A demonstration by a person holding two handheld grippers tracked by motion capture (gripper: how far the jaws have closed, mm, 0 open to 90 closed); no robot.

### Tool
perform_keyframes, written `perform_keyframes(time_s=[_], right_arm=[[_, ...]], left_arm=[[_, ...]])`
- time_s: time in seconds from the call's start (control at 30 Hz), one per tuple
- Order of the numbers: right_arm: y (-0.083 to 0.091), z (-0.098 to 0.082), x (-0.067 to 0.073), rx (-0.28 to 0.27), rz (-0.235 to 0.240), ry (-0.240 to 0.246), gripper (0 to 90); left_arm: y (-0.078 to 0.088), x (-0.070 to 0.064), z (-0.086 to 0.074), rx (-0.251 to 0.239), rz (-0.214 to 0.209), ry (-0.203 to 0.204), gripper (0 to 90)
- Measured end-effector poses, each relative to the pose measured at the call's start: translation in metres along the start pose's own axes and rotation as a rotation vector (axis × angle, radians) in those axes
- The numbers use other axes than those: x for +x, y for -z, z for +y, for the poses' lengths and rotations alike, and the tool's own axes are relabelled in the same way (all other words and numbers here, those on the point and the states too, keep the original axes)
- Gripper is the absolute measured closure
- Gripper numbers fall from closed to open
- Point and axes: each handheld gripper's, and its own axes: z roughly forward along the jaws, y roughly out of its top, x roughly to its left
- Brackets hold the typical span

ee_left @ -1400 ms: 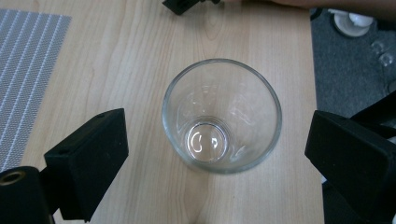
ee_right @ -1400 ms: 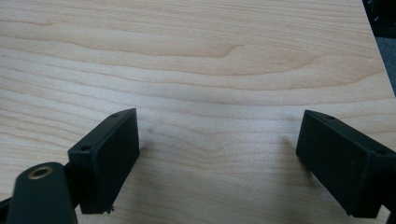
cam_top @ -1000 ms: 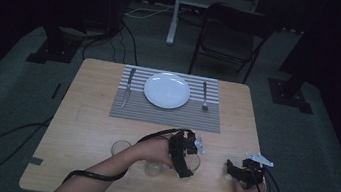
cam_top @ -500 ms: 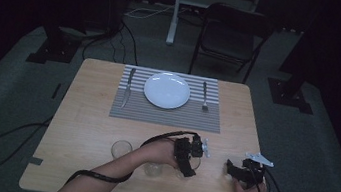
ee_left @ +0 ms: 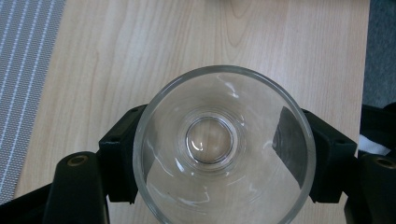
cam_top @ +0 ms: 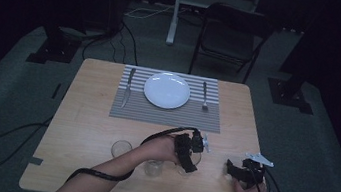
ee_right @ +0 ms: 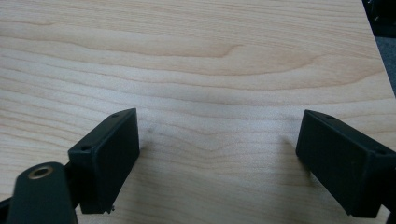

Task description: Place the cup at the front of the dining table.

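A clear drinking glass (ee_left: pixel 210 140) stands upright on the wooden table (ee_left: pixel 140 56), seen straight down its mouth in the left gripper view. My left gripper (ee_left: pixel 223 161) is shut on it, one black finger (ee_left: pixel 119 163) pressed on each side of its wall. In the high view this gripper (cam_top: pixel 188 160) and the glass (cam_top: pixel 181 168) sit at the table's near middle. My right gripper (ee_right: pixel 217 154) is open wide over bare wood, with nothing between its jaws. It rests at the near right (cam_top: pixel 234 170) in the high view.
Two more glasses (cam_top: pixel 121 148) (cam_top: pixel 153 167) stand to the left of the held one. Farther back lies a striped placemat (cam_top: pixel 165 115) with a white plate (cam_top: pixel 167 90), a knife (cam_top: pixel 128 87) and a fork (cam_top: pixel 204 95). A chair (cam_top: pixel 229 38) stands behind the table.
My left gripper has shifted a little to the right with the glass between its jaws. The right gripper has stayed where it was.
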Motion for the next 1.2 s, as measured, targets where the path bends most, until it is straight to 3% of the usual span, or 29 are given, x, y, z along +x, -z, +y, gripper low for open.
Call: perform_keyframes(time_s=[0.43,0.6,1.2], right_arm=[[0.000,0.000,0.000,-0.001,-0.001,0.000,13.1],[0.000,0.000,0.000,-0.001,0.000,-0.001,13.1],[0.000,0.000,0.000,-0.002,0.000,0.000,13.1]], left_arm=[[0.019,0.019,-0.004,-0.009,0.068,0.027,28.8],[0.027,0.027,-0.010,-0.017,0.076,0.059,28.7],[0.065,0.057,-0.054,-0.008,0.169,0.171,28.8]])
